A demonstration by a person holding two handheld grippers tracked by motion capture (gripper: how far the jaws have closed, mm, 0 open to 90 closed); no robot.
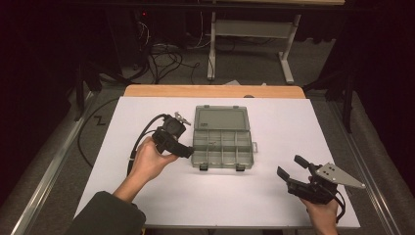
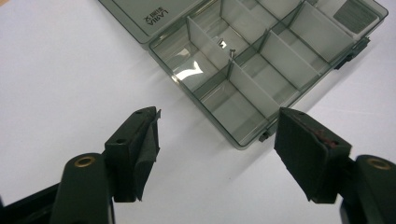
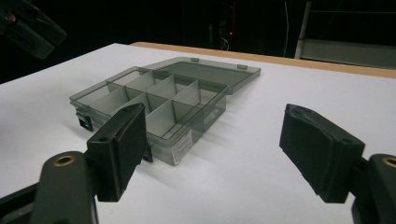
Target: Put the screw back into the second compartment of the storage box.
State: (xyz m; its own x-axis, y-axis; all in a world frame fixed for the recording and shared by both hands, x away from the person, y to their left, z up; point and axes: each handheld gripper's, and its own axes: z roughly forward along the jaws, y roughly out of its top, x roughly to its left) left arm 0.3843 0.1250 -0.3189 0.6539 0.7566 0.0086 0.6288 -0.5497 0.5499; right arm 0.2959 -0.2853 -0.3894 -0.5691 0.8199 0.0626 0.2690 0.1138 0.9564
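Organizer box [image 1: 222,144] sits mid-frame, lid laid flat open for access. Left gripper [image 2: 217,135] is held wide open, empty, at its corner; a small screw [image 2: 232,52], possibly, is seen inside. Right gripper [image 1: 292,167] is parked lower right, spread, empty.

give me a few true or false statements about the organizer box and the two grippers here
1. The organizer box lies with its lid open flat on the table. True.
2. The left gripper is clamped on the box's wall. False: its jaws stand apart, empty, near the box's corner.
3. The right gripper is open and off to the side of the box, not touching it. True.
4. Every compartment is packed with parts. False: they look nearly empty; only a tiny screw-like piece sits by one divider.
5. The box rests on the white table surface. True.
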